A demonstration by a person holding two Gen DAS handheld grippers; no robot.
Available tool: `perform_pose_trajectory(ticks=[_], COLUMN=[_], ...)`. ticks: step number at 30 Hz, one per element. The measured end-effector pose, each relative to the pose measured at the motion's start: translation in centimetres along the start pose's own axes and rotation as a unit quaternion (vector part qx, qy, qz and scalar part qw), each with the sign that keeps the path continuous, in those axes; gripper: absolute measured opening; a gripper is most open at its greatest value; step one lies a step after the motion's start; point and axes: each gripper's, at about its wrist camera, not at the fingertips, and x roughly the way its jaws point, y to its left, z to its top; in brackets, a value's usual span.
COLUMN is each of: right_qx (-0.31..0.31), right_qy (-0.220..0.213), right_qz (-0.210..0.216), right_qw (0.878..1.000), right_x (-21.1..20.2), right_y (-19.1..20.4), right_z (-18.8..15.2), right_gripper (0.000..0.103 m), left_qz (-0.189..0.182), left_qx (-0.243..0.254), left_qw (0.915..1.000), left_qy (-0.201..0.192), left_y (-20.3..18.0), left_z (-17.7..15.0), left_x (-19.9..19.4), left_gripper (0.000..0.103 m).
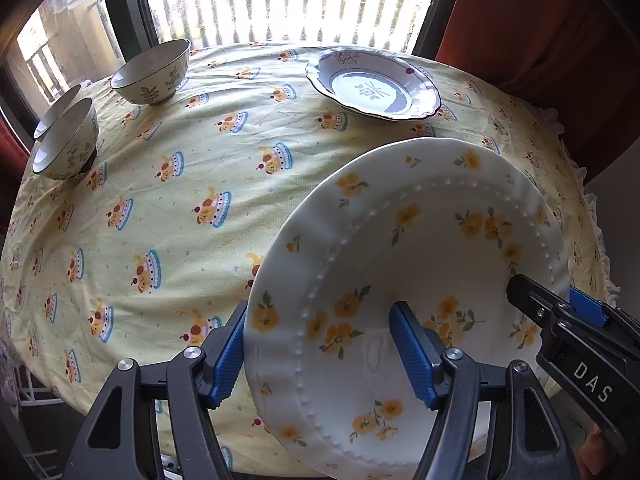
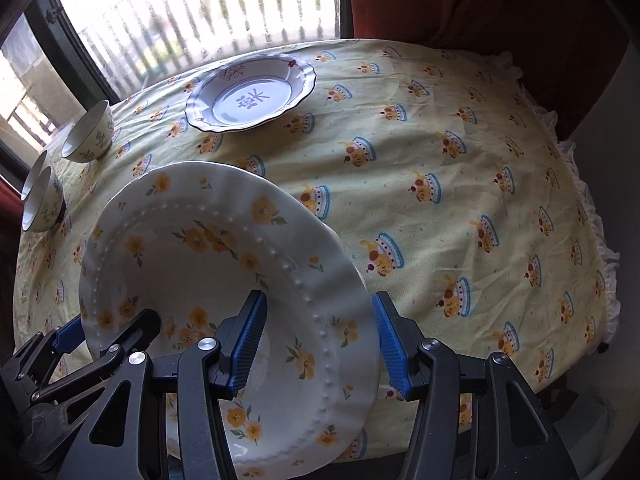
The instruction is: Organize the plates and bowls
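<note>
A white plate with yellow flowers (image 1: 420,240) (image 2: 192,264) hangs tilted above the table, carried between both grippers. My left gripper (image 1: 320,356) is shut on its left rim, one blue pad under the rim and one on the inner face. On the opposite rim my right gripper (image 2: 319,344) is shut the same way. Each view also shows the other gripper at the plate's far edge: the right gripper (image 1: 560,312) and the left gripper (image 2: 100,332). A scalloped plate with blue pattern (image 1: 372,84) (image 2: 252,94) lies at the back of the table.
Three leaf-patterned bowls stand at the far left: one bowl (image 1: 154,72) (image 2: 88,134) alone, a second bowl (image 1: 66,140) (image 2: 42,204) with a third bowl (image 1: 56,110) (image 2: 34,168) close behind it. A yellow printed tablecloth (image 1: 180,208) (image 2: 460,160) covers the table; a window lies behind, red curtain at right.
</note>
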Motion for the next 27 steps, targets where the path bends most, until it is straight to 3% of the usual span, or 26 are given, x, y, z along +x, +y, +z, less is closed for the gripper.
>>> perform_pose_trajectory(ticks=[11,27], right_qx=[-0.026,-0.042], right_qy=[0.032,0.044], right_qz=[0.001,0.021], right_qw=[0.999,0.998], right_x=[2.9,3.7], right_y=[-3.3,-3.6], right_z=[0.8,2.5], right_gripper=[0.058,0.058], left_qz=[0.015,0.014], left_qx=[-0.017,-0.060], left_qw=[0.9997,0.9975], left_qy=[0.007,0.035], left_y=[-2.8,-2.6], left_z=[0.3,0.2], left_x=[2.6,4.7], left_gripper=[0.069,0.071])
